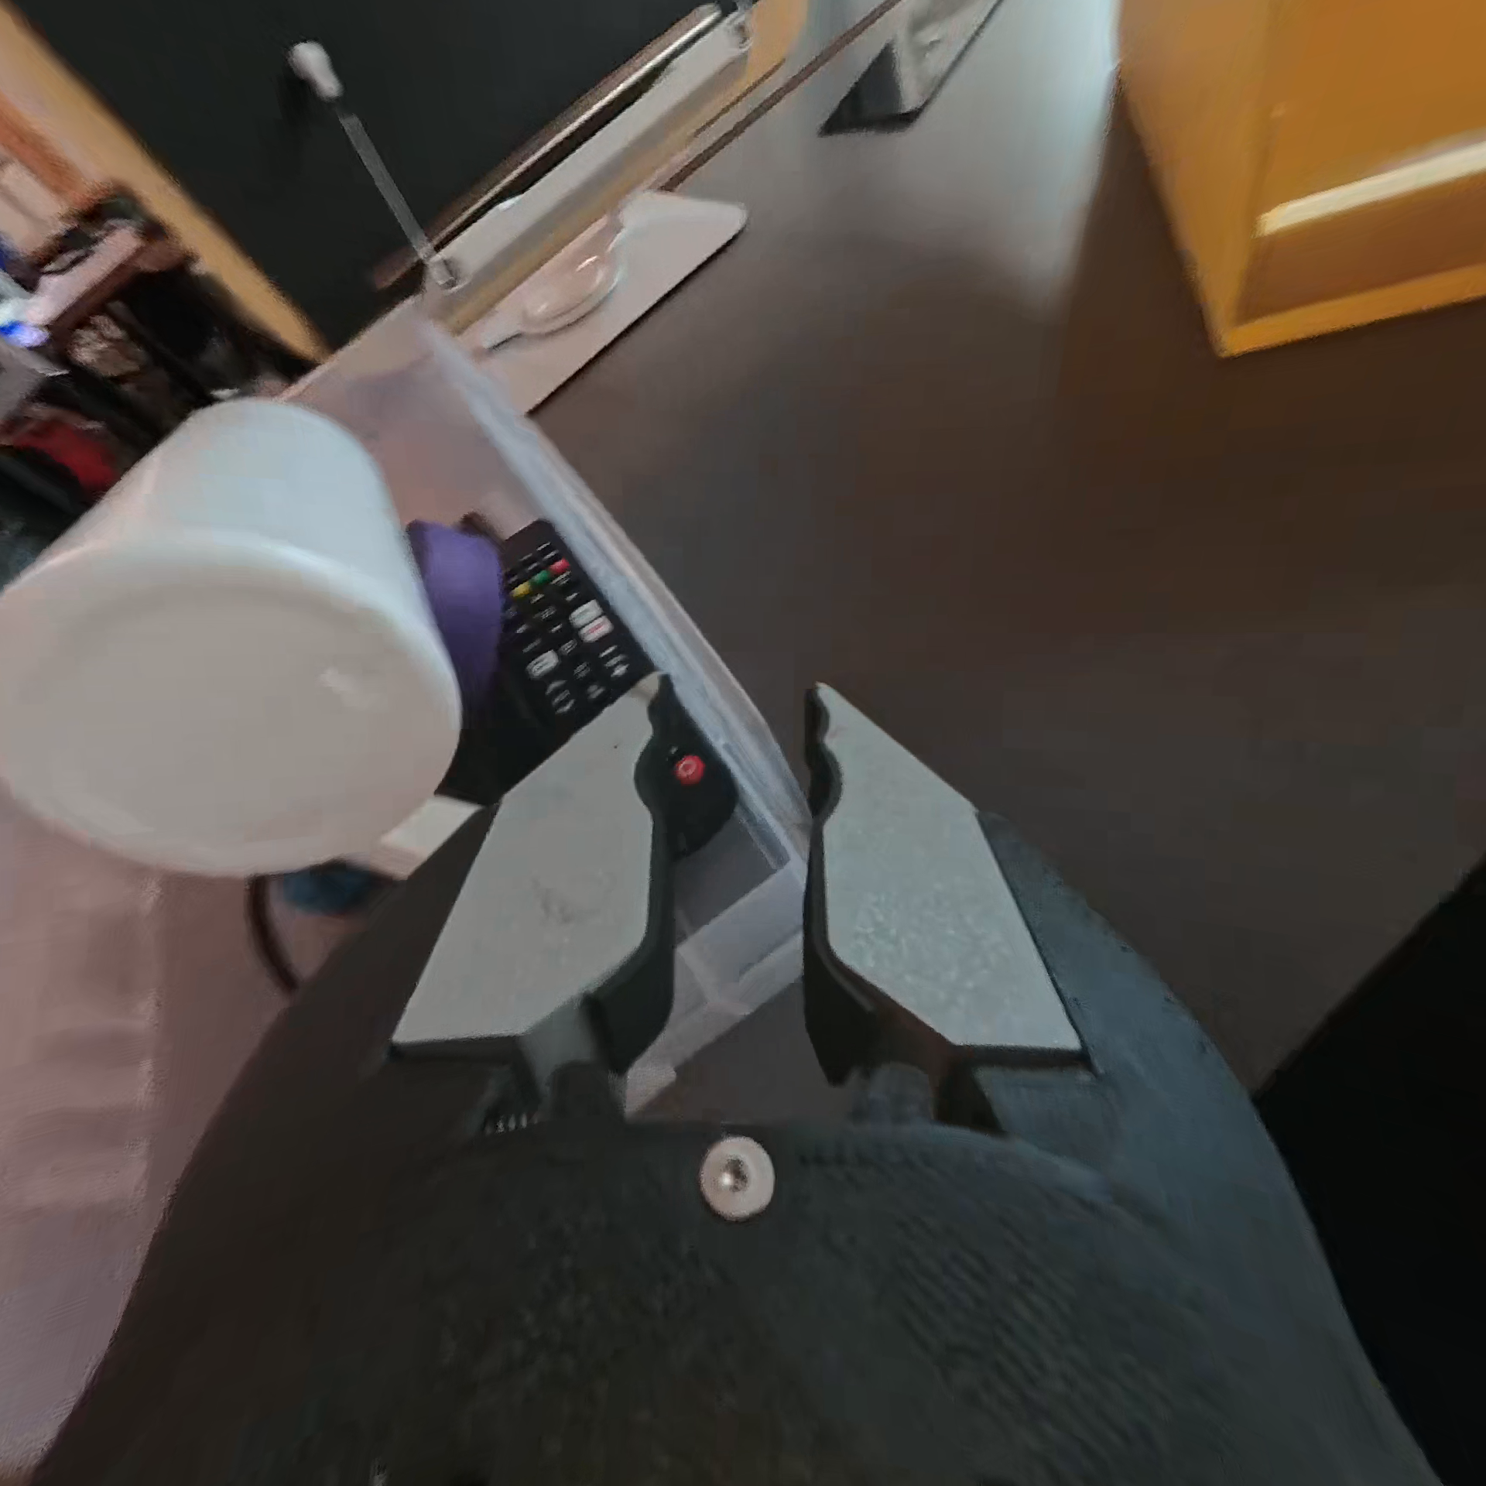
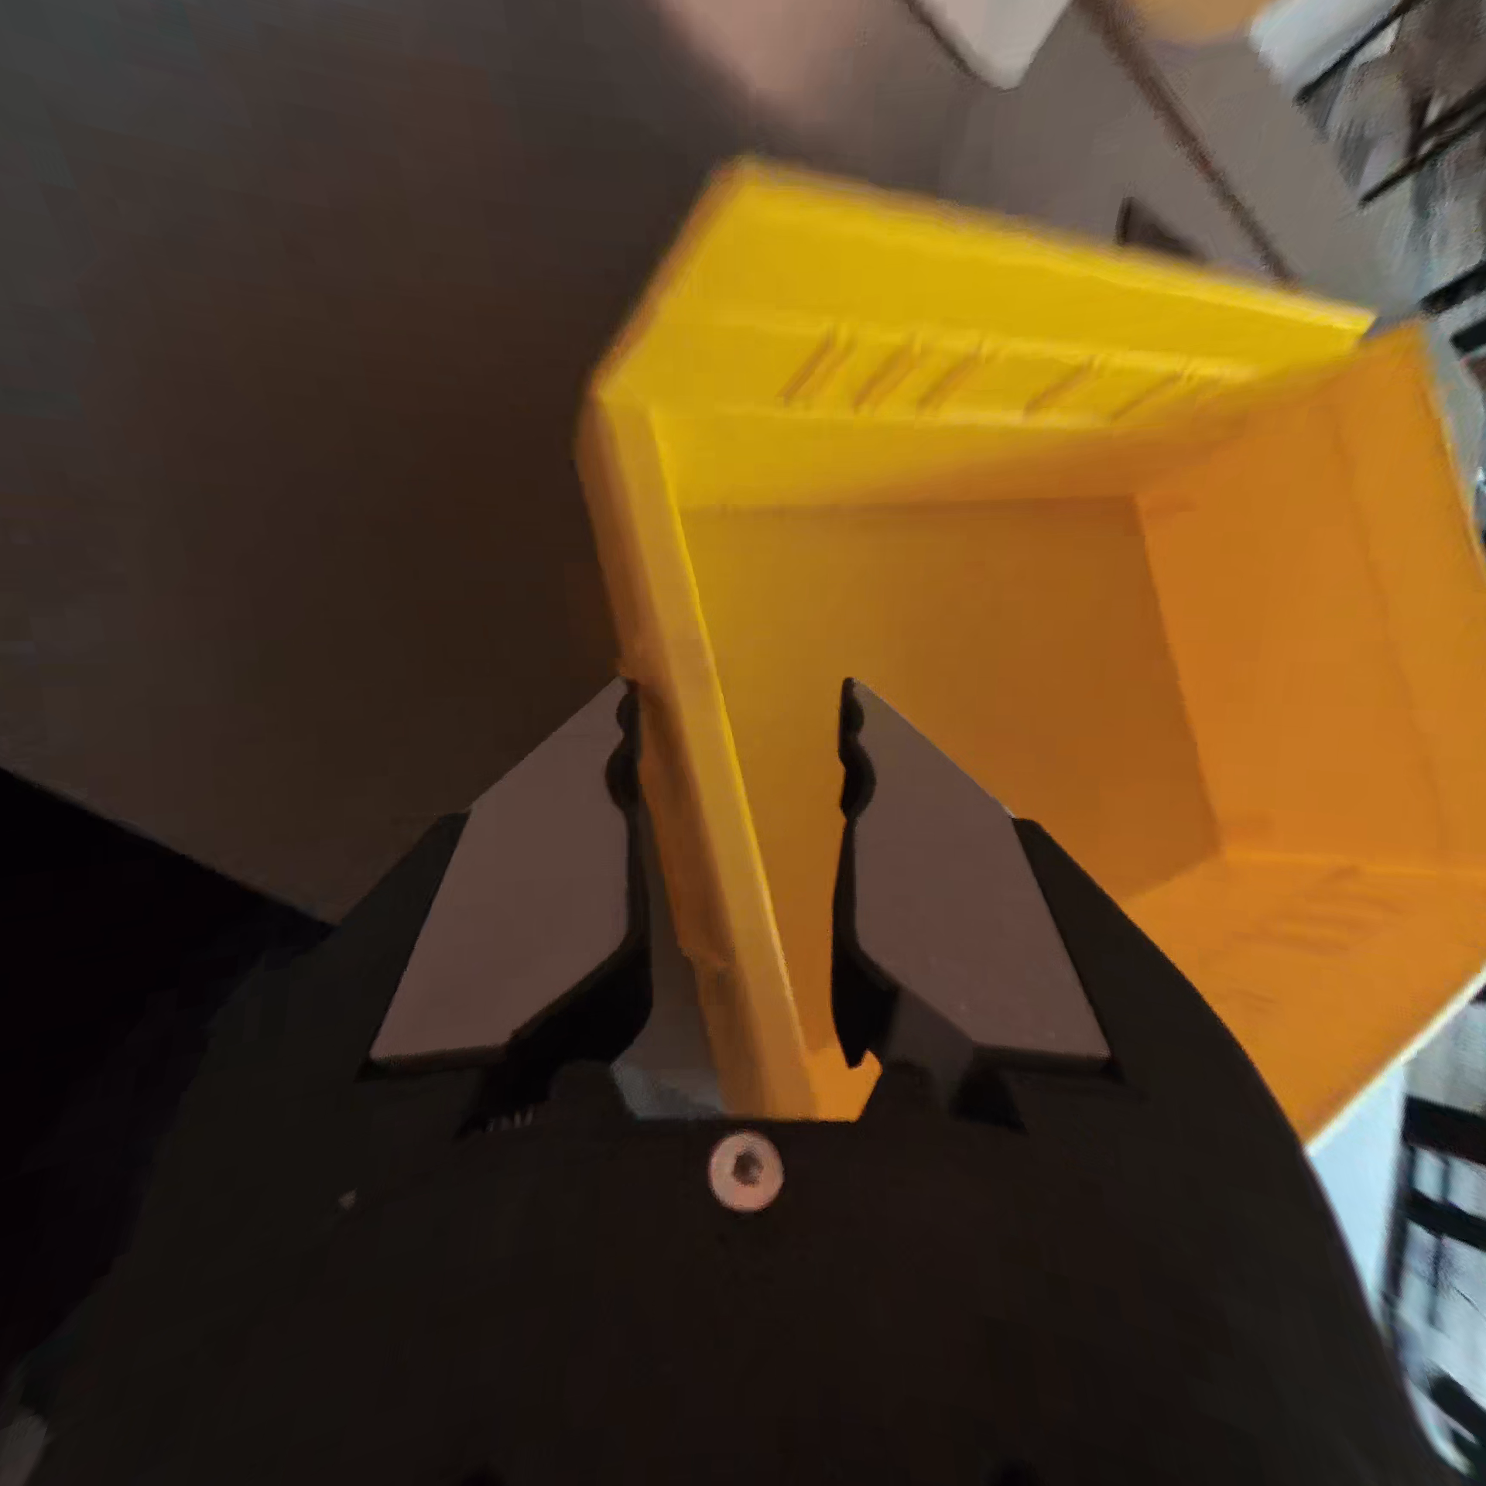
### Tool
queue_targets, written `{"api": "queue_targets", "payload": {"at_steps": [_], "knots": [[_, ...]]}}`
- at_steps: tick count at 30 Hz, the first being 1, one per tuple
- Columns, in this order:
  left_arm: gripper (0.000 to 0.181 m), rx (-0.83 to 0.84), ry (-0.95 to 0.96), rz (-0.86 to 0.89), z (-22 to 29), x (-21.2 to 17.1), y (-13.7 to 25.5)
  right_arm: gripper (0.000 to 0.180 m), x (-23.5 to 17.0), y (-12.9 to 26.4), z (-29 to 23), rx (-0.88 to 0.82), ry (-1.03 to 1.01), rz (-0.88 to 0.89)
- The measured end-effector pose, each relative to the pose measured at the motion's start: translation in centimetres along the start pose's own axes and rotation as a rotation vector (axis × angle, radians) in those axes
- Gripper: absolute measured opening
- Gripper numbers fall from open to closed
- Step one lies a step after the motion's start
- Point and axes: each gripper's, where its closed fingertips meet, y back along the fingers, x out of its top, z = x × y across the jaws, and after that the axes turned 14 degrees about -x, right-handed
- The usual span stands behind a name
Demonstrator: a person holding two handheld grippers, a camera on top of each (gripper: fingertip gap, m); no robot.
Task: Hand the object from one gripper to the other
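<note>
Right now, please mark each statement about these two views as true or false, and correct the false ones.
1. The left gripper holds the remote control. False: its jaws stand apart with nothing between them; the remote lies in the clear bin.
2. The yellow bin holds nothing. True.
3. The white cup stands upright on the dark table. False: it is tilted, its flat end toward the camera.
4. The right gripper has the yellow bin's wall between its fingers. True, though blur hides whether they press it.
5. A purple item lies beside the remote. True.
</note>
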Motion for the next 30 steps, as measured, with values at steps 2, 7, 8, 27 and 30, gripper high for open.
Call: {"api": "queue_targets", "payload": {"at_steps": [2,7,8,27,30], "knots": [[0.015,0.131,-0.018,-0.03,-2.9,-2.0,2.2,0.025,-1.5,0.5,-0.7,0.111,0.019,0.012],[0.002,0.118,0.221,0.051,-7.9,-6.6,7.5,0.031,-7.7,2.6,3.5,0.087,0.146,-0.086],[0.005,0.146,0.225,0.047,-8.6,-7.4,8.3,0.04,-9.1,2.8,5.2,0.047,0.135,-0.129],[0.015,0.184,0.29,0.077,-7.1,-6.0,6.5,0.049,-1.0,-1.9,2.8,0.049,-0.388,0.06],[0.008,0.208,0.244,0.033,-7.4,-6.9,7.4,0.04,-1.4,-0.5,2.0,0.094,-0.329,0.085]]}}
